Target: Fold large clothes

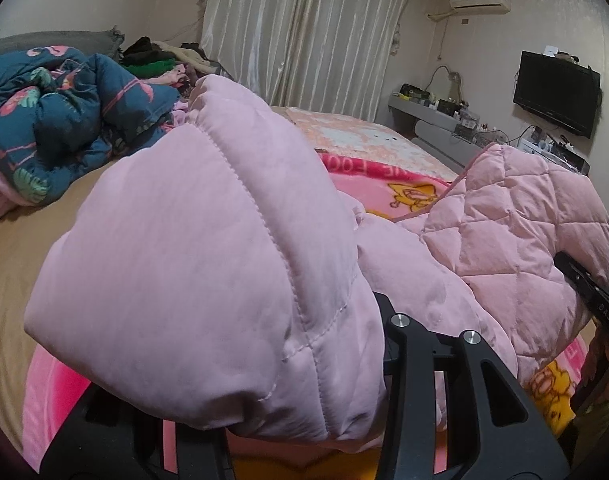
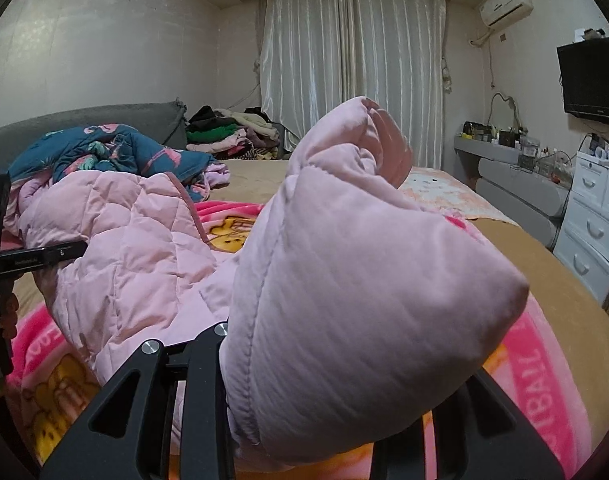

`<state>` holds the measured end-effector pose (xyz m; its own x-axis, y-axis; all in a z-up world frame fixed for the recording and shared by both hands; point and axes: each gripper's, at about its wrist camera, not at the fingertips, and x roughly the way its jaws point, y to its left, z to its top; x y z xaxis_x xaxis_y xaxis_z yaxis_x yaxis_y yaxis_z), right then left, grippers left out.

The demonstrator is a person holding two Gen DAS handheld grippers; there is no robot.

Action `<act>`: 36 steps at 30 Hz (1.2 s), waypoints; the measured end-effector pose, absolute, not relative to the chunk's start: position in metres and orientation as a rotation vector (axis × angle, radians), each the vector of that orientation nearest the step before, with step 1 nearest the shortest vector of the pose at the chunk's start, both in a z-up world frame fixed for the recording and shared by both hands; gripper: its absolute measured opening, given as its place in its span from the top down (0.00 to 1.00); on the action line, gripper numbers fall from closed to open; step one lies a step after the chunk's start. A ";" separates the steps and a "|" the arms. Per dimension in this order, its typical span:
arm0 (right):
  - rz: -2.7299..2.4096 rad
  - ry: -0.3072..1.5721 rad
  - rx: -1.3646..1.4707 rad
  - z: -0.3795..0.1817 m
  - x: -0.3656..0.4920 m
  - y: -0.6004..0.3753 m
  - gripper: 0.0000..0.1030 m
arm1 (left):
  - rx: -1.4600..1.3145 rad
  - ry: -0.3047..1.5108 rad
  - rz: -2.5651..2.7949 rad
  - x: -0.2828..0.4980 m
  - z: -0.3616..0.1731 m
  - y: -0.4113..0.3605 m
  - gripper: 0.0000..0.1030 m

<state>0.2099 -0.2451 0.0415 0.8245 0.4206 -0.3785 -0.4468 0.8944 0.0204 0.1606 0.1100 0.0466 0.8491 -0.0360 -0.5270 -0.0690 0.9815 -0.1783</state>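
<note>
A pink padded jacket [image 1: 192, 240] [image 2: 364, 260] hangs lifted above the bed, its quilted lining [image 1: 512, 220] [image 2: 124, 232] showing between my two hands. My left gripper [image 1: 288, 380] is shut on a thick fold of the jacket, which bulges over the fingers and hides the left one. My right gripper [image 2: 336, 368] is shut on another puffy fold in the same way. Each view shows the other gripper at its edge: the right gripper [image 1: 596, 300] and the left gripper [image 2: 32, 258], both tucked into the quilted side.
Under the jacket lies a pink cartoon blanket [image 2: 544, 392] on a tan sheet [image 1: 20, 240]. A blue flamingo duvet [image 1: 64, 120] is bunched at the headboard end, with a clothes pile [image 2: 224, 136] behind it. White drawers [image 2: 592, 216], a grey shelf [image 2: 516, 184] and a wall television [image 1: 556, 92] line the right wall.
</note>
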 end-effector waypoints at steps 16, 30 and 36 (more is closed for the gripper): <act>0.451 0.426 -0.015 0.028 0.173 -0.263 0.71 | -0.173 0.593 0.067 0.109 0.026 0.110 0.67; 0.278 0.793 0.349 -0.026 0.218 -0.310 0.48 | -0.290 0.700 0.127 0.110 -0.010 0.139 0.51; 0.225 0.855 0.437 -0.041 0.219 -0.316 0.25 | -0.326 0.713 0.137 0.102 -0.025 0.145 0.42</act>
<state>0.2191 -0.3164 -0.0414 0.6398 0.3628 -0.6775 -0.0184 0.8886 0.4584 0.1024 0.1455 -0.0246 0.7498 0.0125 -0.6615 -0.2330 0.9407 -0.2464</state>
